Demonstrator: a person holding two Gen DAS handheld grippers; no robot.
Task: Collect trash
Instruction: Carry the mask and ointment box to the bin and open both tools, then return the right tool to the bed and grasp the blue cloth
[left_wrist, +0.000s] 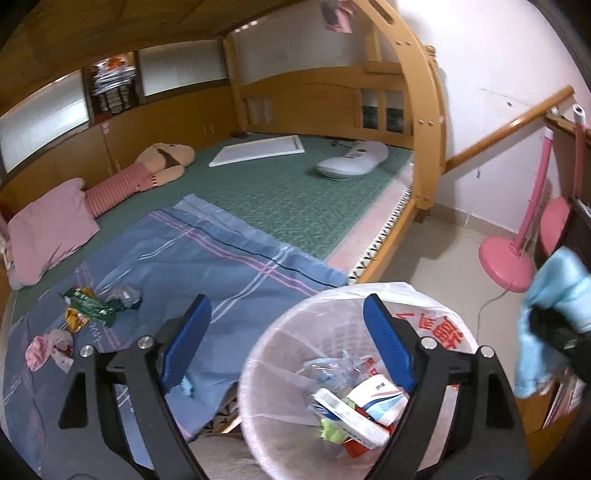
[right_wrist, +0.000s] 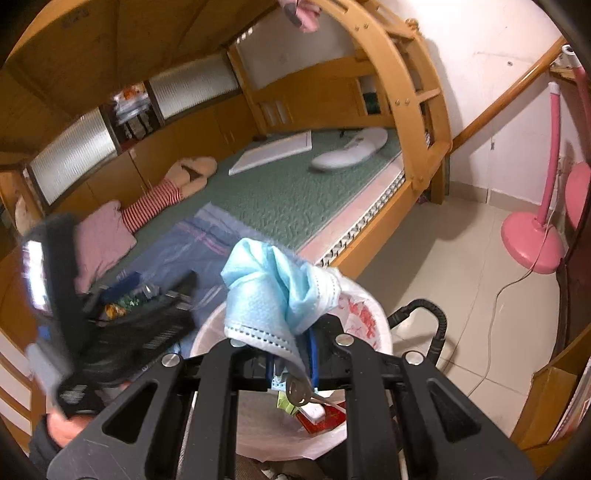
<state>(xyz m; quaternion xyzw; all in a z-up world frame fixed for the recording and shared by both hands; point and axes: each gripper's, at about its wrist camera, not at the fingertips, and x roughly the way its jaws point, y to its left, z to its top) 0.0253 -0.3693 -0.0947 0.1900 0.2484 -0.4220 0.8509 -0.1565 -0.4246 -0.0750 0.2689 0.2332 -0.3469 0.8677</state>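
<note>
- The right gripper (right_wrist: 291, 363) is clamped on a crumpled blue face mask (right_wrist: 273, 295), directly above the lined trash bin (right_wrist: 364, 314).
- The left gripper (left_wrist: 286, 343) gapes empty over the bin's near rim.
- Best to lower the mask inside the rim before letting go.
- Wrappers (left_wrist: 86, 308) wait on the blue sheet (left_wrist: 207, 258), left of the left gripper.

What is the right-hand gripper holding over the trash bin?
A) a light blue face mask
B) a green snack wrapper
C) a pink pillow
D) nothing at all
A: the right gripper is shut on a crumpled light blue face mask, held just above the white bin lined with a plastic bag.
</note>
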